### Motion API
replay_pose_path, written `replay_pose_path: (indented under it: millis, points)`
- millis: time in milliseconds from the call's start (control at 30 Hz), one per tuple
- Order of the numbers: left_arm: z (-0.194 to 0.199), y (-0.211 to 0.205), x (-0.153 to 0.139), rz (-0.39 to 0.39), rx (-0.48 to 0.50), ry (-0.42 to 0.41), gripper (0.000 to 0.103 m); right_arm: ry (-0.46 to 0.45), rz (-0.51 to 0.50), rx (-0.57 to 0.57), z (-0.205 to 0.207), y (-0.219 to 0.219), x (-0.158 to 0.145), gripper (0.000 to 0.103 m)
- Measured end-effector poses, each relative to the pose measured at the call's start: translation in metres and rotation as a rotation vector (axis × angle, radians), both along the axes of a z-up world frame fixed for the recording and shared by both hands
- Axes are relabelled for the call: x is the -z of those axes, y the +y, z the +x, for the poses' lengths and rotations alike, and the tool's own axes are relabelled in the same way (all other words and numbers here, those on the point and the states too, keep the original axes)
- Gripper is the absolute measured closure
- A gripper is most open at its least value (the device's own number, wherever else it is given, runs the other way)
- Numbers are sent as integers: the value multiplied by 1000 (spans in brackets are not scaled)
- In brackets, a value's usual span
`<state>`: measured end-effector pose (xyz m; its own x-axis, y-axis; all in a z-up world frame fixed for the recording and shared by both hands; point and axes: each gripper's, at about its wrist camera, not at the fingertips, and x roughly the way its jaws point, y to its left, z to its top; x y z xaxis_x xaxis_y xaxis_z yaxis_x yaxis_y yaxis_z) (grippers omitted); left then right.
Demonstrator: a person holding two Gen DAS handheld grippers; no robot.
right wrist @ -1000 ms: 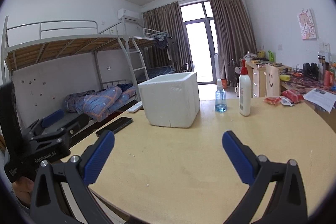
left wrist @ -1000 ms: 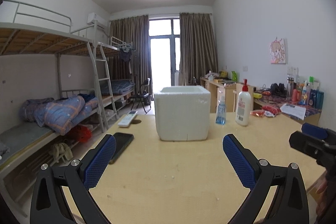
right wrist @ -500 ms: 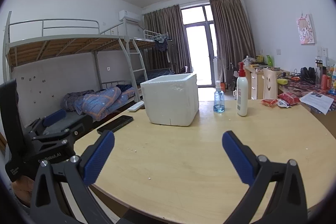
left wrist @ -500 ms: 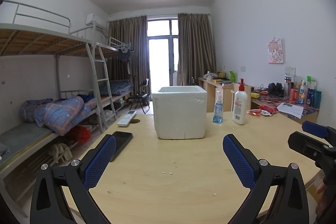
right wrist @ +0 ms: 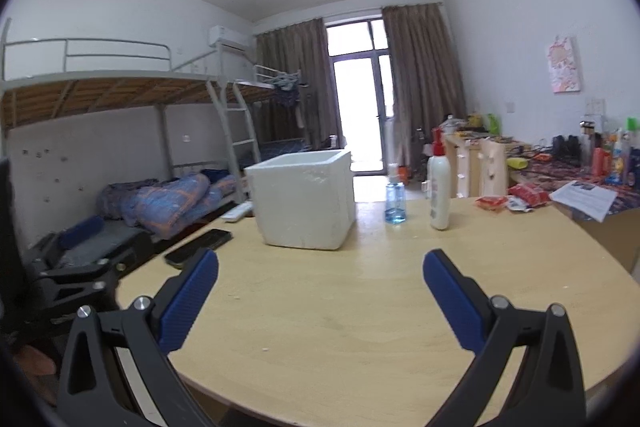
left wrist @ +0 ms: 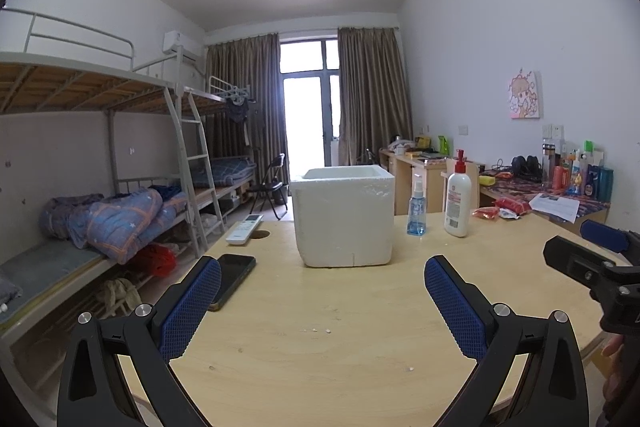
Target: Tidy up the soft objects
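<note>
I hold both tongs low over the near edge of the round desk (left wrist: 320, 355), the left tongs (left wrist: 322, 285) and the right tongs (right wrist: 320, 279) each spread wide and gripping nothing.

Ahead and to the left of my left tongs lies a dark phone (left wrist: 231, 279), with a white remote (left wrist: 244, 228) further out on that side. Straight ahead, between the two blue pads, stands the white foam box (left wrist: 344, 217), open at the top; I judge it the bin for the soft things. It should be very light, stiff but crumbly, so I would pinch a wall near the rim gently, since crumbs already dot the desk in front of it.

Just right of the box stand a small blue spray bottle (left wrist: 416, 213) and a taller white pump bottle (left wrist: 457, 201). Further right, well ahead of the right tongs, lie red snack packets (right wrist: 510, 198). These look soft and slippery; I would take one across its middle. I can see nothing inside the box from here.
</note>
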<state>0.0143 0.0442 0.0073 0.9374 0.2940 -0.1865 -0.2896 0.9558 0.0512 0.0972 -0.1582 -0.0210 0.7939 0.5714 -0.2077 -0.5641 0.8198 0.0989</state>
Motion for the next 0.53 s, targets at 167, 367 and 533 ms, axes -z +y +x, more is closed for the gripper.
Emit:
replay_pose_path:
  millis: [167, 367, 533]
  points:
    - [-1, -1, 0, 2, 5, 3, 1, 2, -17, 13, 1, 0, 2, 0]
    - [-2, -1, 0, 5, -2, -1, 1, 12, -15, -2, 2, -2, 1, 0]
    - [-3, 1, 0, -2, 3, -2, 1, 12, -20, -6, 1, 1, 1, 0]
